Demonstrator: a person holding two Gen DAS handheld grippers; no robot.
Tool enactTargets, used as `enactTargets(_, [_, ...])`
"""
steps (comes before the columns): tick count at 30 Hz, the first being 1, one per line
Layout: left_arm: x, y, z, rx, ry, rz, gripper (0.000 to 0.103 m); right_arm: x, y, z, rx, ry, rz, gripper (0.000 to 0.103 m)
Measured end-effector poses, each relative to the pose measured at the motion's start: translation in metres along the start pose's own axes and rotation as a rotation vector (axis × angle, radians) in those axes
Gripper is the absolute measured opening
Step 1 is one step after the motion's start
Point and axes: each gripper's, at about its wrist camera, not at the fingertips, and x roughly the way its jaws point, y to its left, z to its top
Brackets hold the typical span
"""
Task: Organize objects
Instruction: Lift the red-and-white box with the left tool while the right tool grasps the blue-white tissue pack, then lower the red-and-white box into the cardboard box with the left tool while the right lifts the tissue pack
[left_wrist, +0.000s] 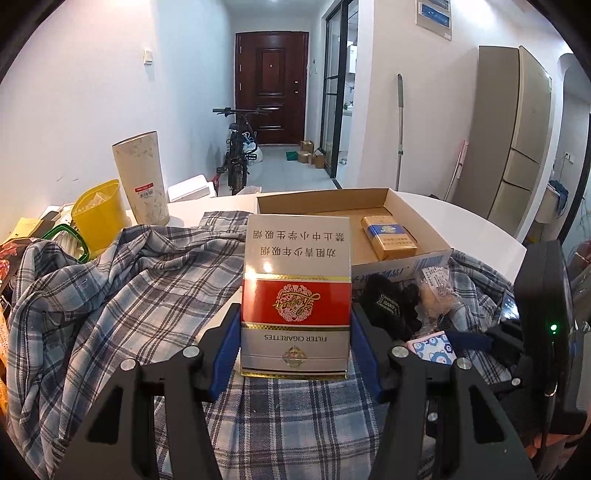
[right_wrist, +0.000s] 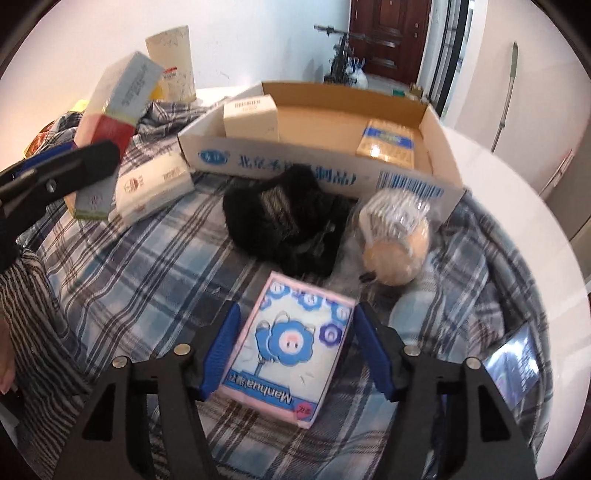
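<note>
My left gripper (left_wrist: 295, 332) is shut on a red and silver cigarette carton (left_wrist: 295, 291), held upright above the plaid cloth (left_wrist: 122, 295); the same carton shows in the right wrist view (right_wrist: 114, 110) at upper left. The open cardboard box (left_wrist: 373, 201) lies just behind it with a yellow and blue cigarette pack (left_wrist: 388, 236) inside. My right gripper (right_wrist: 295, 350) straddles a pink tissue pack with blue flowers (right_wrist: 288, 343) that lies on the cloth; the blue pads (right_wrist: 221, 350) stand close beside it, contact unclear. The box (right_wrist: 439, 136) also holds a cream carton (right_wrist: 251, 116).
A black fuzzy item (right_wrist: 284, 218) and a bagged round beige item (right_wrist: 395, 236) lie before the box. A white carton (right_wrist: 155, 188) lies at left. A cream cylinder (left_wrist: 142, 177) and a yellow bin (left_wrist: 98, 214) stand at back left. A phone (right_wrist: 513, 362) lies at right.
</note>
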Motion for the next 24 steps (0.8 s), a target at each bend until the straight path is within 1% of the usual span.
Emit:
enactTargets(2, [0.0,0.001,0.0,-0.001,0.001,0.0,0.058,0.005,-0.002,-0.001,0.017,0.035,0.023,0.063])
enactTargets(4, [0.0,0.0,0.0,0.0,0.003,-0.001,0.058,0.003,-0.002,-0.001,0.008,0.027,0.002,0.064])
enactTargets(6, [0.001,0.0,0.0,0.002,0.006,-0.001,0.058,0.004,-0.001,-0.002,0.007,0.024,0.001,0.064])
enactTargets(8, [0.001,0.0,-0.001,0.004,0.007,-0.003,0.058,0.002,-0.003,-0.002,0.025,0.01,0.01,0.054])
enactTargets(9, [0.001,0.0,-0.001,0.004,0.006,-0.003,0.058,0.0,-0.005,-0.002,0.034,-0.004,0.013,0.054])
enactTargets(10, [0.0,0.0,-0.001,0.003,0.004,-0.002,0.058,-0.003,-0.006,-0.001,0.04,-0.021,0.019,0.052])
enactTargets(15, [-0.001,0.002,0.0,-0.005,-0.008,-0.003,0.058,-0.026,-0.011,0.002,0.057,-0.131,0.018,0.051])
enactTargets(19, [-0.003,0.003,0.001,-0.015,-0.018,-0.001,0.058,-0.049,-0.025,0.005,0.13,-0.253,0.068,0.05])
enactTargets(24, [-0.006,0.006,0.002,-0.028,-0.037,0.009,0.058,-0.063,-0.039,0.011,0.198,-0.365,0.036,0.05])
